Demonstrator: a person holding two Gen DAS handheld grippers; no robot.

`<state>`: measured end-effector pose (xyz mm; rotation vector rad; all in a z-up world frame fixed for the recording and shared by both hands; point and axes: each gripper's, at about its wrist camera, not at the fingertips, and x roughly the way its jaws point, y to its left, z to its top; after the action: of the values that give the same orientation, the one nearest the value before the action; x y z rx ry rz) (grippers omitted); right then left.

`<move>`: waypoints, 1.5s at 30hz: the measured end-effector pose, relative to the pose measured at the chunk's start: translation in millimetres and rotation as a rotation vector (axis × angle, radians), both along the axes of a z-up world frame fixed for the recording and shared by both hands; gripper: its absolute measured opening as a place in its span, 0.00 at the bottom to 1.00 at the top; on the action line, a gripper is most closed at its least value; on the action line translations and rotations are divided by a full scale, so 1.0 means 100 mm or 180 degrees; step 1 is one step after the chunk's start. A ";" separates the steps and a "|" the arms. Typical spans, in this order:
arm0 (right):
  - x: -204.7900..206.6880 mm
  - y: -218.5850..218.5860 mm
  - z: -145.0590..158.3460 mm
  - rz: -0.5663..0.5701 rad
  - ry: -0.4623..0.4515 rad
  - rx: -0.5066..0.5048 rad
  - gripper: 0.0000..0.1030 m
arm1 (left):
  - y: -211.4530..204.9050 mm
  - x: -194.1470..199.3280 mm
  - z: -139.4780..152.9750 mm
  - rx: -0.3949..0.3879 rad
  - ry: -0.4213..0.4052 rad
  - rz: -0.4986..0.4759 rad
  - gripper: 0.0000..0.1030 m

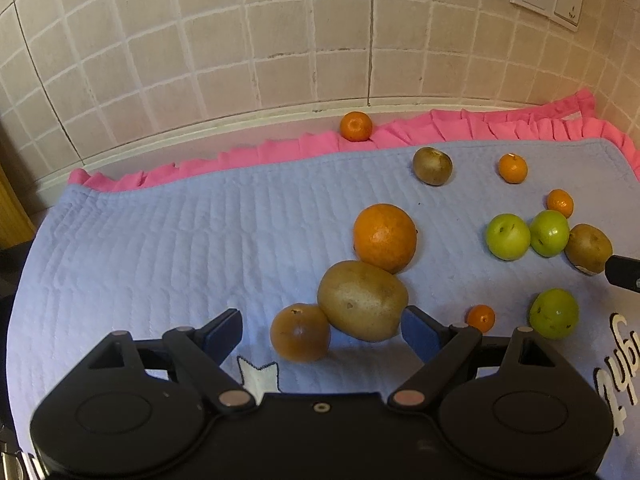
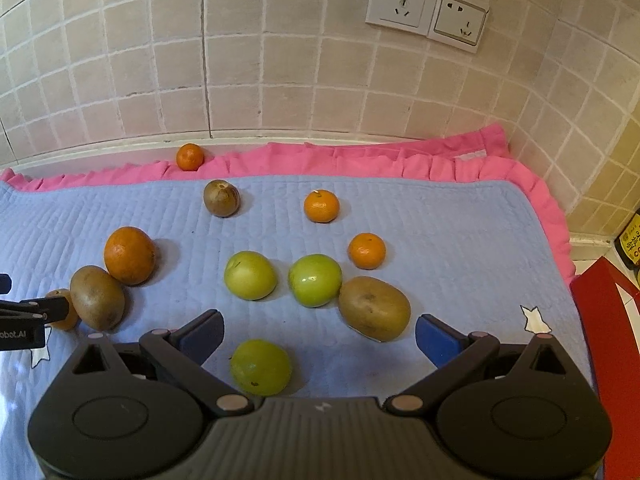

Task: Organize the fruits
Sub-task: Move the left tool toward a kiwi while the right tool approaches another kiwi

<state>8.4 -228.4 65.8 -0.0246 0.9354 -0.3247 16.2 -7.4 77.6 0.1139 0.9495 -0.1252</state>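
Now both grippers are hovering with jaws apart: the left gripper (image 1: 320, 330) is framing a fuzzy oval kiwi (image 1: 362, 300) and a dull orange (image 1: 300, 332) — touching each other — while the right gripper (image 2: 318, 334) is framing a smooth green apple (image 2: 260, 367). Fruits are lying scattered on the quilted mat (image 2: 460, 240), probably not yet sorted.

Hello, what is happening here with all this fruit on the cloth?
A person holds a two-finger tool in each hand over a blue quilted mat scattered with fruit. The left tool is open around a kiwi that sits between two oranges. The right tool is also open, just above a green apple and beside another kiwi. Neither tool holds anything yet, and the apples, kiwis, oranges and small tangerines are still mixed together.
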 end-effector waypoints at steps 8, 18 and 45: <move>0.01 0.00 0.00 -0.0001 -0.0002 -0.0010 1.00 | -0.02 -0.01 0.02 0.0033 -0.0009 -0.0138 0.99; 0.01 0.03 0.01 0.0035 -0.0007 -0.0013 1.00 | -0.04 -0.02 0.06 -0.0003 -0.0032 -0.0216 0.99; 0.00 -0.03 -0.04 -0.0079 0.0004 0.0086 1.00 | -0.02 -0.01 0.01 -0.0085 0.0028 -0.0255 0.99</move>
<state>8.8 -231.0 62.1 0.0116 0.9417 -0.3349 14.9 -9.5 78.3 0.1267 0.9519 -0.2123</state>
